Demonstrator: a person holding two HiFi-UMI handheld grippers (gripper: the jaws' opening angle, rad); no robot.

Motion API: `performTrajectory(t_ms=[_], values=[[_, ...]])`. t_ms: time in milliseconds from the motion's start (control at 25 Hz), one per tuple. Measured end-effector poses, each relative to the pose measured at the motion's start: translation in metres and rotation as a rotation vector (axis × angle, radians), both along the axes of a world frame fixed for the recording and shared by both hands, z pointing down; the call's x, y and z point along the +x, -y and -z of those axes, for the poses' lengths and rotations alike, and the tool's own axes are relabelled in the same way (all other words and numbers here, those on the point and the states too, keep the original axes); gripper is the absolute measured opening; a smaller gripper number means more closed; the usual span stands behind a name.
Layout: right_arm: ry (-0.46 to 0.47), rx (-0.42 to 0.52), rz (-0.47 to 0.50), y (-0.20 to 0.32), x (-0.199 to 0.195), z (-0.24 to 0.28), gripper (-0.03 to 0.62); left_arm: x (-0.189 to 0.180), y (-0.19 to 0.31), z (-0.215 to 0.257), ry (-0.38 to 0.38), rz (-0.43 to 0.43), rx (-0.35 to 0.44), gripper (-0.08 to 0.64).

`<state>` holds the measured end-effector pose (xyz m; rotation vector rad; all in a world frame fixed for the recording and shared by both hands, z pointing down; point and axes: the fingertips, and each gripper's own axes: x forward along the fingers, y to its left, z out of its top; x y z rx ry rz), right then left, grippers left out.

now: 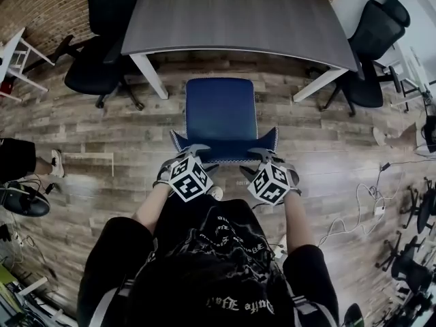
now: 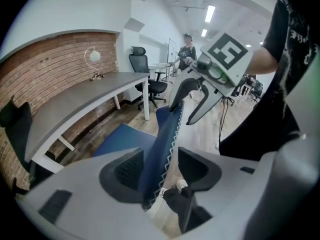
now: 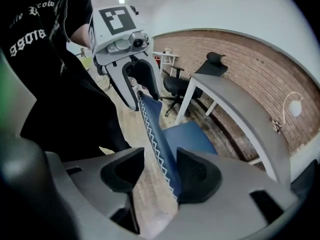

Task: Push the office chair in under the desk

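STATUS | I am straddling backrest (image 1: 225, 147) of blue padded office chair (image 1: 220, 114), left gripper (image 1: 193, 152) and right gripper (image 1: 263, 157) jaws released | grey wood-grain counter (image 1: 231, 19) lying straight ahead

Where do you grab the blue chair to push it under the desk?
Grip the top edge of the backrest, from behind, one gripper near each end. It is thin and upright, with the seat pointing at the desk, so a push should go straight in. The left gripper and right gripper straddle it, jaws open.

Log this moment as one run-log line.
left tongs: open, astride backrest top | right tongs: open, astride backrest top | office chair: facing desk, not under it
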<state>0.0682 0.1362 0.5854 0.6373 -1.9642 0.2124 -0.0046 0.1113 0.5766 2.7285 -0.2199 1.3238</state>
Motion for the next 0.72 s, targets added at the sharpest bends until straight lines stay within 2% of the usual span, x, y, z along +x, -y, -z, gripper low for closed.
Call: performTrajectory(t_ms=[240, 320, 720], values=[[-0.08, -0.039, 0.093, 0.004, 0.002, -0.018, 0.202, 0.005, -0.005, -0.018, 0.069, -0.079, -0.041, 0.218], [-0.111, -0.049, 0.116, 0.005, 0.005, -0.025, 0.202, 0.008, -0.005, -0.024, 0.094, -0.107, -0.028, 0.218], [-0.142, -0.102, 0.19, 0.01, -0.001, -0.052, 0.202, 0.011, -0.003, -0.053, 0.208, -0.176, -0.003, 0.215]])
